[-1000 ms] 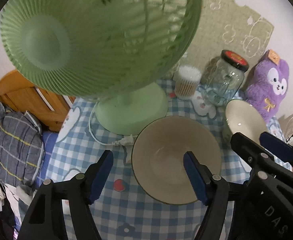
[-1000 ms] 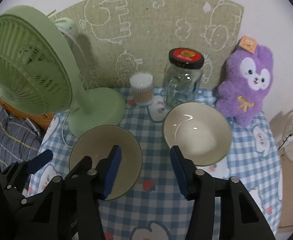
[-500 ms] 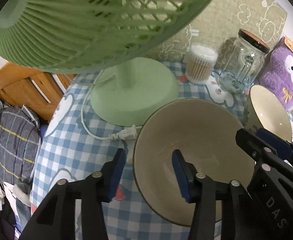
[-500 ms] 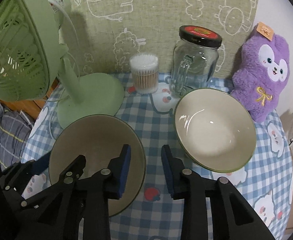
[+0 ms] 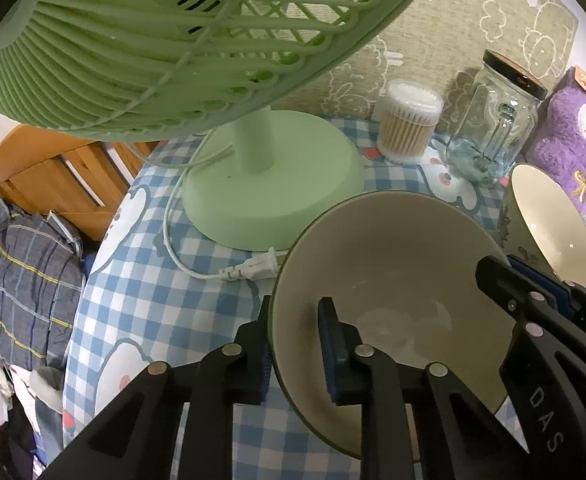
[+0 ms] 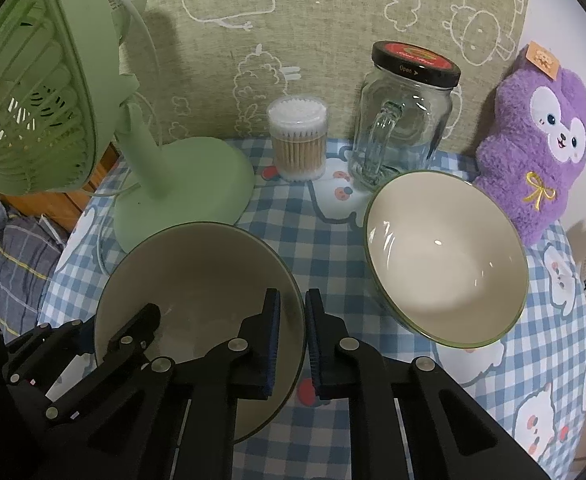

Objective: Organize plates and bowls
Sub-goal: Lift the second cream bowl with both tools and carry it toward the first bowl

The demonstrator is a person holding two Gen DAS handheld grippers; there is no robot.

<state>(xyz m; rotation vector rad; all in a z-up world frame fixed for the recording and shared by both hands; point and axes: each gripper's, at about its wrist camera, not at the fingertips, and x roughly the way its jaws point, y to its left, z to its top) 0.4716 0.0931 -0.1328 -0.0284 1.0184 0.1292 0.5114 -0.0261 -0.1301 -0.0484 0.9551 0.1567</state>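
Left tool (image 5: pixel 295 320) and right tool (image 6: pixel 293 312) both sit on one bowl, at opposite sides of its rim. The left tool's pads are clamped on the left rim, one inside the wall and one outside. The right tool's jaws are closing on the right rim, with the wall between them and almost no gap showing. On the checked worktop (image 6: pixel 325 240), the fan (image 6: pixel 33 80) stands at the far left, its head hanging over the left tool, so a straight lift looks tight on that side. The held left bowl (image 6: pixel 197 280) rests on the cloth nearest the tools. The right bowl (image 6: pixel 445 256) lies to its right and a little farther back, near but not touching, on the right tool's side. Stacking probably means carrying the left bowl rightward, away from the fan, and lowering it into the right one. The jar (image 6: pixel 405 120) stands just behind the right bowl. The fan's plug (image 5: pixel 253 268) lies just beside the left bowl's far-left rim.
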